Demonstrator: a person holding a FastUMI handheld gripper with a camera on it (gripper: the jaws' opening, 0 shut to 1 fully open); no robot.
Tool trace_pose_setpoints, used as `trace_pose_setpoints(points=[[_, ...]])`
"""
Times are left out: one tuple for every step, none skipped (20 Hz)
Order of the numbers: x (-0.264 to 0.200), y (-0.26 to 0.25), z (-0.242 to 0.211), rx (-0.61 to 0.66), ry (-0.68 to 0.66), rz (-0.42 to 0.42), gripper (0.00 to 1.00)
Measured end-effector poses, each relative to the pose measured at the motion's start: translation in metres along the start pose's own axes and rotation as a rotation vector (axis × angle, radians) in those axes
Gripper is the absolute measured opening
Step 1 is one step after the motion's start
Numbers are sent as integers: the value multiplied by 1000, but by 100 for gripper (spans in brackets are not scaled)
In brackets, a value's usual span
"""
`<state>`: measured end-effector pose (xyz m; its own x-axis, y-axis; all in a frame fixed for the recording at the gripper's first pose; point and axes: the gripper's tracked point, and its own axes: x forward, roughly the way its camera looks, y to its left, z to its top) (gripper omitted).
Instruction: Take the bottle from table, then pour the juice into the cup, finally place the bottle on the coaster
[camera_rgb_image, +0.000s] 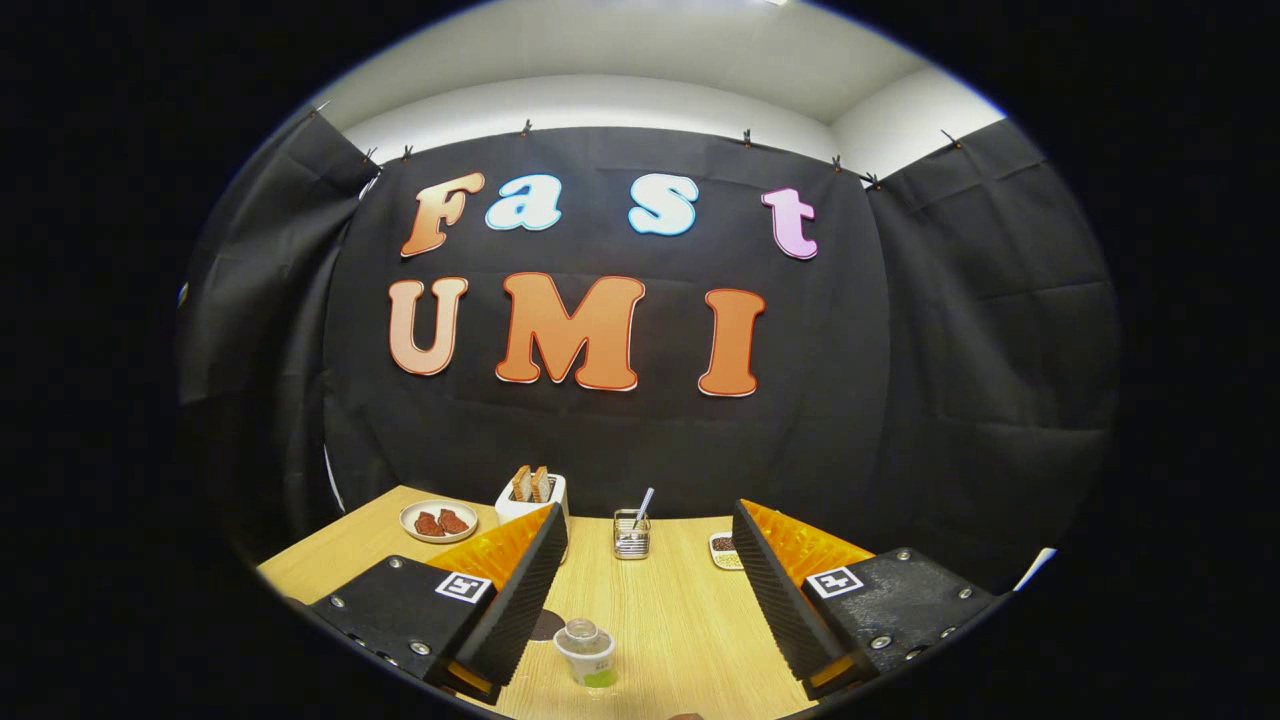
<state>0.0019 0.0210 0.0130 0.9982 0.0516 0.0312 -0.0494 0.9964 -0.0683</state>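
Fingers (650, 590) spread wide above the wooden counter (680, 620), holding nothing.
A small clear bottle (586, 652) with green juice at its base stands upright between them, near the counter's front edge, beside a dark coaster (547, 625).

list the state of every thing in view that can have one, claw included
claw: open, fingers wide apart, holding nothing
bottle: upright on the table, between the fingers, untouched
toaster: two bread slices sticking up
plate: holds two reddish-brown pieces
wire holder: upright, a utensil standing in it
small dish: filled, partly hidden by a finger
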Motion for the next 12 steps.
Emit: trace_pose_setpoints(points=[[1, 1, 0, 1, 0, 3, 99], [1, 1, -2, 6, 5, 8, 99], [1, 3, -3, 12, 5, 15, 99], [0, 4, -3, 14, 3, 21, 99], [2, 4, -5, 13, 6, 21, 98], [3, 4, -9, 10, 10, 20, 98], [4, 4, -11, 10, 15, 21, 98], [4, 6, -13, 15, 19, 22, 99], [3, 10, -14, 24, 19, 31, 99], [2, 15, -17, 32, 21, 43, 98], [3, 20, -18, 35, 22, 55, 98], [2, 24, -22, 29, 30, 65, 98]])
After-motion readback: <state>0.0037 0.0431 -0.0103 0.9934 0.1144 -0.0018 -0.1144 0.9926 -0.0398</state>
